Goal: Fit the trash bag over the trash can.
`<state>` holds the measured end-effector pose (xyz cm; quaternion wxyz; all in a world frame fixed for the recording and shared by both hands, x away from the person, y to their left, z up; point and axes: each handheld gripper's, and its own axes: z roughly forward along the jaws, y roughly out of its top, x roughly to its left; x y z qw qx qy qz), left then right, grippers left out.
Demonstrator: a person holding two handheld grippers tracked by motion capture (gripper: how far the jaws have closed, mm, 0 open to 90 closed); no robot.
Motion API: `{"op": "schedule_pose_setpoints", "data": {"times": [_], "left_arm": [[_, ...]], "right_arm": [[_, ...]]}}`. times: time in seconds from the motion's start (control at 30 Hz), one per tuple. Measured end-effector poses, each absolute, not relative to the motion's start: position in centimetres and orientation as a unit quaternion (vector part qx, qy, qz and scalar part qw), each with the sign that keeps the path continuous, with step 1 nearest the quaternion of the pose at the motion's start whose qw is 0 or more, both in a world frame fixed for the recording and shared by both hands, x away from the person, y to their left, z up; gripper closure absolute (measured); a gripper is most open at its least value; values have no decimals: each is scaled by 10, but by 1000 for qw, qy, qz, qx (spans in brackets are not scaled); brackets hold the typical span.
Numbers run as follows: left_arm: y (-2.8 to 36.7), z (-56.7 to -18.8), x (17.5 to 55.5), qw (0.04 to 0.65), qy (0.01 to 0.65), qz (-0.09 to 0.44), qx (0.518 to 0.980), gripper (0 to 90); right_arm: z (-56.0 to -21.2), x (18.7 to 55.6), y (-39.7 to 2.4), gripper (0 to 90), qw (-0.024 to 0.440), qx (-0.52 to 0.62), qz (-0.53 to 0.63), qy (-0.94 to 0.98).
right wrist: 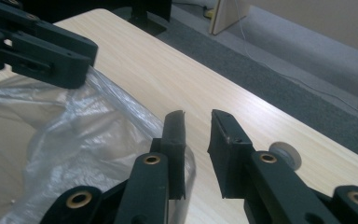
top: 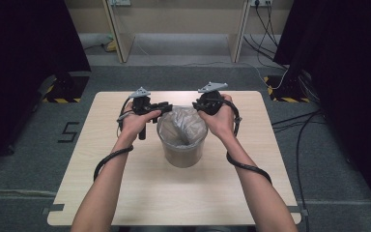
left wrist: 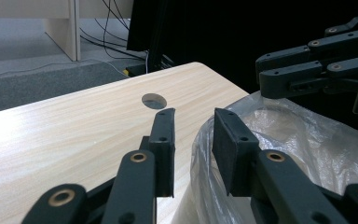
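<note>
High view: the bin (top: 182, 145) with its clear liner bag (top: 181, 126) stands mid-desk (top: 101, 159). Left gripper (top: 165, 106) and right gripper (top: 197, 105) flank the far rim, fingers parted and empty, bag edge just beside each.

A small round grey waste bin (top: 182, 153) stands upright near the middle of the pale wooden tabletop (top: 125, 193). It is lined with a thin, clear plastic bag (top: 182, 126), crinkled and glossy. The bag's mouth is spread wide open and folded outward over the bin's rim, its loose edge (left wrist: 200, 154) puffing up just above the rim on both sides.
</note>
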<state>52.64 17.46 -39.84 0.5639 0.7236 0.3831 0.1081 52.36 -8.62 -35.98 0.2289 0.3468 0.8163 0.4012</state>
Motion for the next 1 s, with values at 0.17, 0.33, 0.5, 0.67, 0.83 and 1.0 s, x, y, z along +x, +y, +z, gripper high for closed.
{"op": "schedule_pose_setpoints", "data": {"times": [0.17,0.33,0.5,0.67,0.83,1.0], "left_arm": [[174,-397,526,565,380,109,724,683],[174,-398,526,563,381,109,725,686],[173,-398,526,562,381,110,726,699],[172,-399,527,561,382,110,726,710],[172,-400,527,560,381,110,727,712],[172,-400,527,560,383,109,726,712]], "right_arm": [[-357,524,-80,720,223,331,410,820],[-357,525,-73,689,214,314,413,827],[-359,527,-69,721,212,309,408,832],[-361,528,-68,848,212,307,402,836],[-363,530,-69,900,214,314,399,834],[-365,530,-69,900,216,316,396,835]]}}
